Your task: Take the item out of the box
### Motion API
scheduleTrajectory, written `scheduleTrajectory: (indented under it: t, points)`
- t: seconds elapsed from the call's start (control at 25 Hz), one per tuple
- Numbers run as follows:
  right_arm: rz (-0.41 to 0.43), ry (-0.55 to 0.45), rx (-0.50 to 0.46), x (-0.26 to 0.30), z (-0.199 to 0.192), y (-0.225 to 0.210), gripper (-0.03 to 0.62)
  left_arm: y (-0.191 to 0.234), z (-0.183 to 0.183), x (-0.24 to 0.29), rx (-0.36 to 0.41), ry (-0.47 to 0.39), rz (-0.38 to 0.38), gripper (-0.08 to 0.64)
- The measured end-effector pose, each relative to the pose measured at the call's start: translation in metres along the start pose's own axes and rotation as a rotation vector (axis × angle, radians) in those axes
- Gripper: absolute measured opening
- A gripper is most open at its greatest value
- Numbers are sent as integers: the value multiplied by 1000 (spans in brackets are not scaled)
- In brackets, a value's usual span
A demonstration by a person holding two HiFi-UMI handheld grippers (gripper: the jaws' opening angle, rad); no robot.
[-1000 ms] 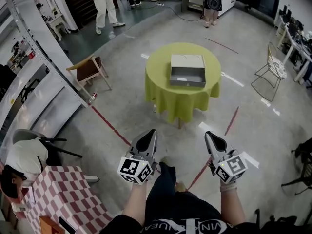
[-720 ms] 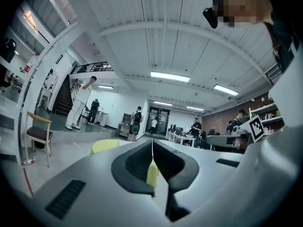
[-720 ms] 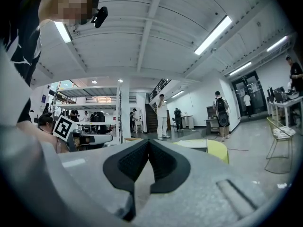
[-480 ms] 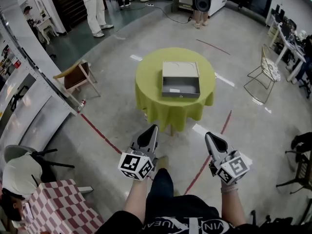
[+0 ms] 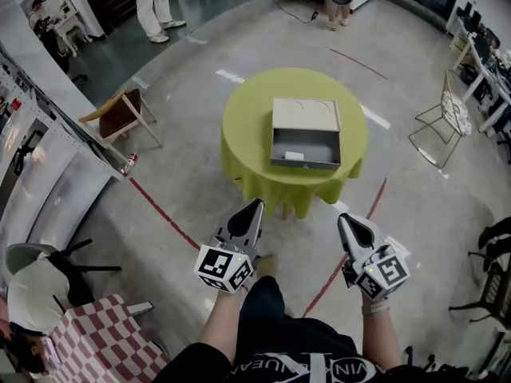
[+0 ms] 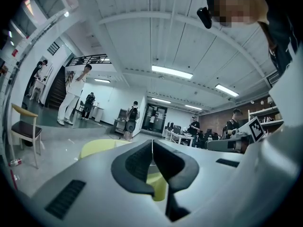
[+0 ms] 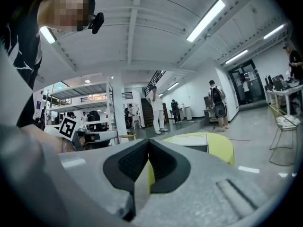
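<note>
A grey box (image 5: 315,163) sits open in the middle of the round counter (image 5: 247,110), which is draped in a yellow-green cloth (image 5: 267,178). Its pale lid (image 5: 305,115) lies folded back on the far side. Inside, close to the near wall, lies the item (image 5: 295,156), a small, whitish, flat thing, too small to identify. That near wall cuts off part of the box's inside. The person stands well apart from the counter, with the left claw (image 5: 256,203) and right claw (image 5: 342,217) both clenched on nothing, low over the concrete floor (image 5: 431,206). From the claws' own cameras the box's inside is hidden.
</note>
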State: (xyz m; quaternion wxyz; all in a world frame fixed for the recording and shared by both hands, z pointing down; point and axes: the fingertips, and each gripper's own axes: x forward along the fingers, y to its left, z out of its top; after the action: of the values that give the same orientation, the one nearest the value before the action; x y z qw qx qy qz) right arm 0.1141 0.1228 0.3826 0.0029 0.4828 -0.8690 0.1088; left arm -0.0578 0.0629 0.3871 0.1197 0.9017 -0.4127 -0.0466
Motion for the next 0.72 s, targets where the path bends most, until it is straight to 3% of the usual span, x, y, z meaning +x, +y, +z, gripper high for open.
scheduleTrajectory:
  t: [0.44,0.72]
  points:
    - [5,39,37,81,1,-42,6,62,8,68,3,34,-16,15]
    - [-18,49,48,119,2,-62,6,87,6,106,16,67,-64,15]
